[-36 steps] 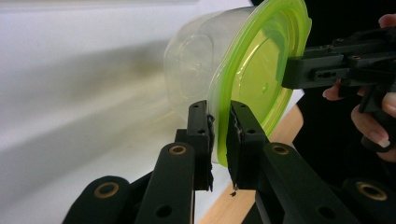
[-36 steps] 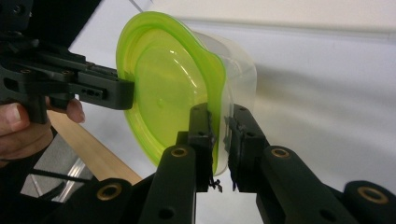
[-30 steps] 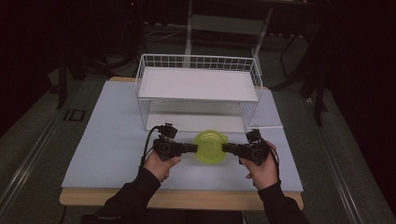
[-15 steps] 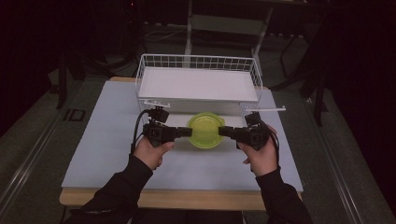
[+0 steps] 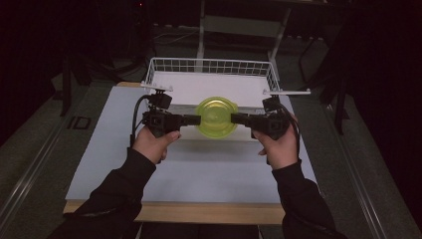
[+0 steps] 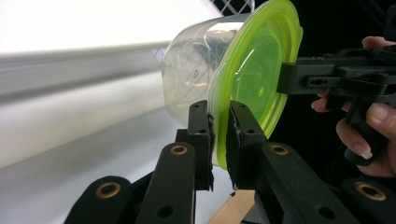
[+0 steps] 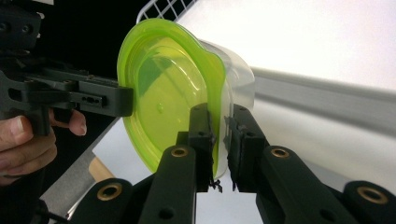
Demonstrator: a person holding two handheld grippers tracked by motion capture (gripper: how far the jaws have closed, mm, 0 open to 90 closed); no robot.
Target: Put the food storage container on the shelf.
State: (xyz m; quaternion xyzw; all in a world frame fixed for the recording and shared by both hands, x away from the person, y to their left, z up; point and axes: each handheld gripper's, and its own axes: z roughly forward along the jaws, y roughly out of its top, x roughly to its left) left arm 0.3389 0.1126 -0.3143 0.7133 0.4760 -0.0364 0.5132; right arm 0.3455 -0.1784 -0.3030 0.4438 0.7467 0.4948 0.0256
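Looking down from the high view, the left gripper and right gripper held a clear container with a green lid (lifted off the table) in front of the wire basket. In the left gripper view, the jaws pinched the lid's rim. In the right gripper view, the jaws likewise clamped the rim, lid tilted upright.
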